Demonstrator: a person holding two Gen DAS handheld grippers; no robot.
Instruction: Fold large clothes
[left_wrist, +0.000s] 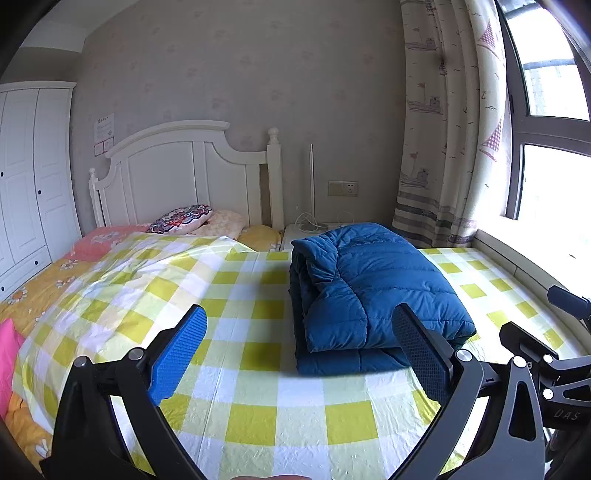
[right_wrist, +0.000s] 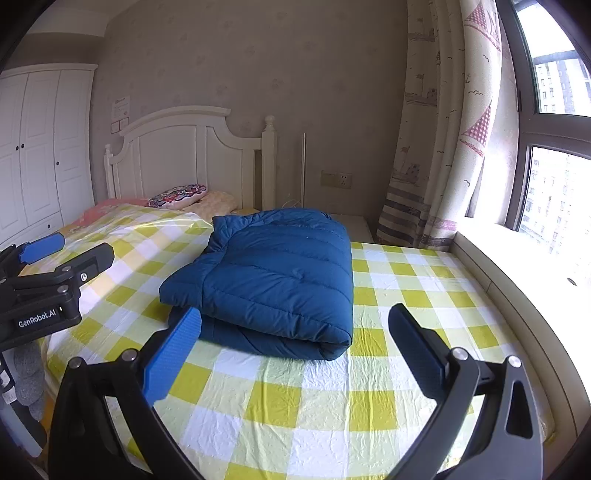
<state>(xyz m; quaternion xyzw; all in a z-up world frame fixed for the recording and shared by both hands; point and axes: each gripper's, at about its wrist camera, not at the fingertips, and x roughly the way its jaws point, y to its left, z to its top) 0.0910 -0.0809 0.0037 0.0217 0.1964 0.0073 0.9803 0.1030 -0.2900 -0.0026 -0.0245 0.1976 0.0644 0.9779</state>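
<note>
Now the folded blue jacket (right_wrist: 273, 273) lies on the checked bed sheet (right_wrist: 406, 295), its long side pointing toward the headboard (right_wrist: 184, 155). Both my hand-held grippers, left (left_wrist: 299, 350) and right (right_wrist: 295, 350), hang open, holding nothing.

White headboard (left_wrist: 177, 173), wardrobe (left_wrist: 29, 184), patterned curtain (left_wrist: 454, 122), bright window (left_wrist: 550, 129)

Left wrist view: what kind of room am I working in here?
A bedroom, most likely a child's: a bed with a white headboard and yellow checked sheet, a white wardrobe, and boat-print curtains beside a window. The folded blue jacket lies on the sheet.
</note>
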